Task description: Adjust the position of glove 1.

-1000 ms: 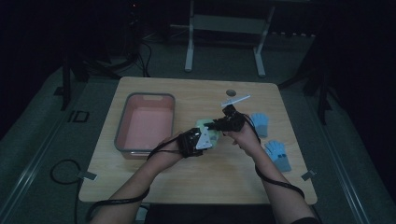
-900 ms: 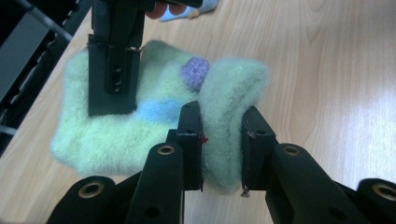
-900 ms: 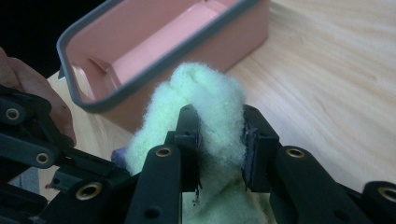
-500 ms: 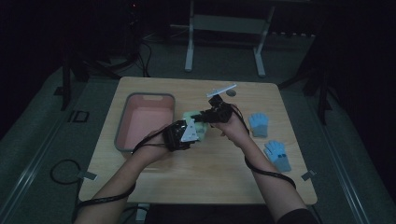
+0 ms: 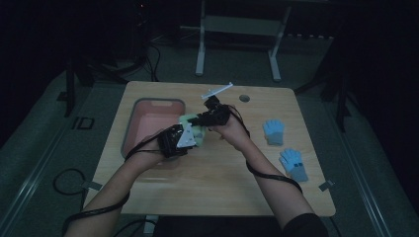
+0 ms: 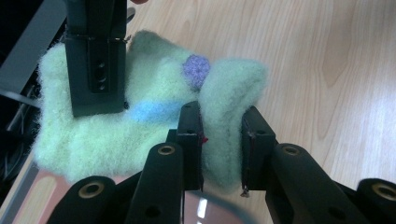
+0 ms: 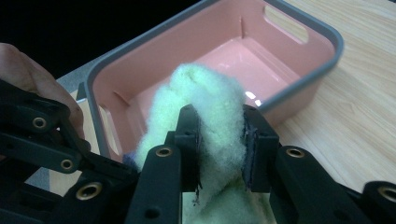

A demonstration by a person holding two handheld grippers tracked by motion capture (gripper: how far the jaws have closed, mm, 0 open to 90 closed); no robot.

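Forearms come in from the near edge of the table [image 5: 207, 187], one gripper in each hand. The left gripper [image 5: 174, 141] and the right gripper [image 5: 210, 117] both meet at one pale green glove [image 5: 193, 129], lifted above the table just beside the tray's [image 5: 129, 129] right rim. Each has its jaws pinched tight on a fold of that fuzzy knit.

Counting up: two grippers, three gloves, one pink tray. The other two gloves [image 5: 273, 132], both blue, lie flat at the right side of the table, well apart from the hands, one nearer than the other [image 5: 293, 164].

The left gripper view brings out what the high view cannot: a blue stripe [image 6: 154, 111] and a purple patch [image 6: 196, 68] on the green glove [image 6: 140, 126], with the other gripper's jaw clamped on its upper left part. The right gripper view looks past the glove [image 7: 210, 100] into the tray [image 7: 299, 70] with its grey rim and handle slots.

Farther back, a small round hole [image 5: 244, 98] sits in the tabletop, and a metal stand [image 5: 237, 29] is on the floor beyond.
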